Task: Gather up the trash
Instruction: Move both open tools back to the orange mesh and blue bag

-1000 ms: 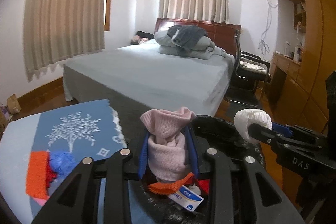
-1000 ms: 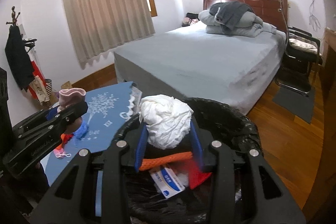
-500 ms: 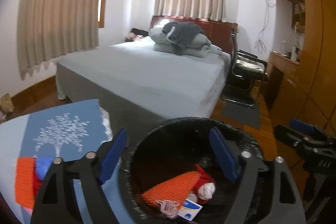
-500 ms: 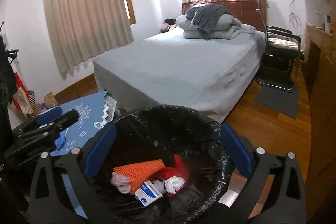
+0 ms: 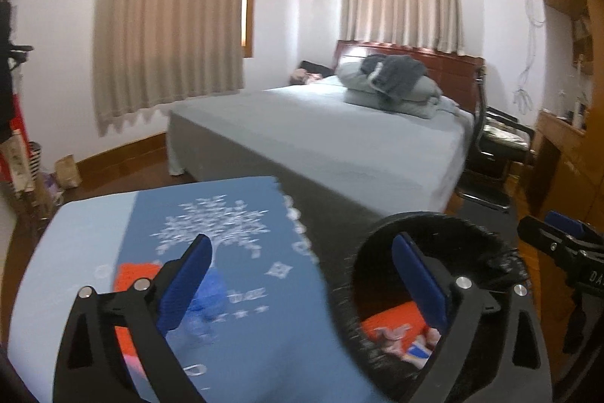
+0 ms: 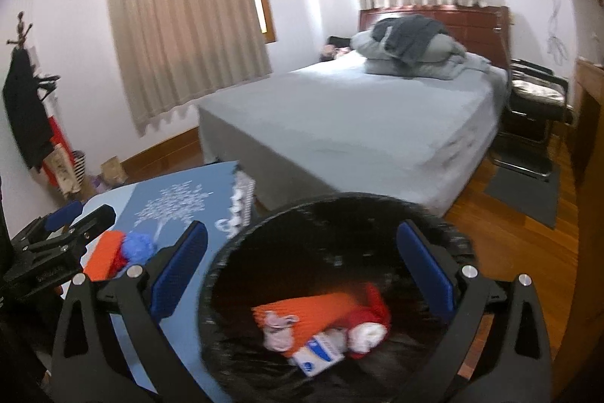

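Note:
A black-lined trash bin (image 6: 339, 214) stands beside a round blue table (image 5: 94, 221). In it lie an orange mesh piece (image 6: 302, 308), a pink cloth (image 6: 277, 327), a white wad (image 6: 368, 331) and a small blue-and-white box (image 6: 321, 354). My right gripper (image 6: 302, 270) is open and empty above the bin. My left gripper (image 5: 302, 282) is open and empty, between the table and the bin (image 5: 434, 225). On the table lie an orange item (image 5: 132, 274) and a blue wad (image 5: 211, 293), also in the right wrist view (image 6: 137, 246).
A grey bed (image 5: 339, 138) with folded bedding (image 5: 392, 85) stands behind the table. A black chair (image 6: 536, 101) and wooden cabinets (image 5: 566, 157) are to the right. A coat rack (image 6: 26, 93) stands at the left wall. The floor is wood (image 6: 509, 252).
Both grippers opened and dropped the pink cloth and white wad into the bin. The left gripper has since swung left toward the table; the right stays above the bin.

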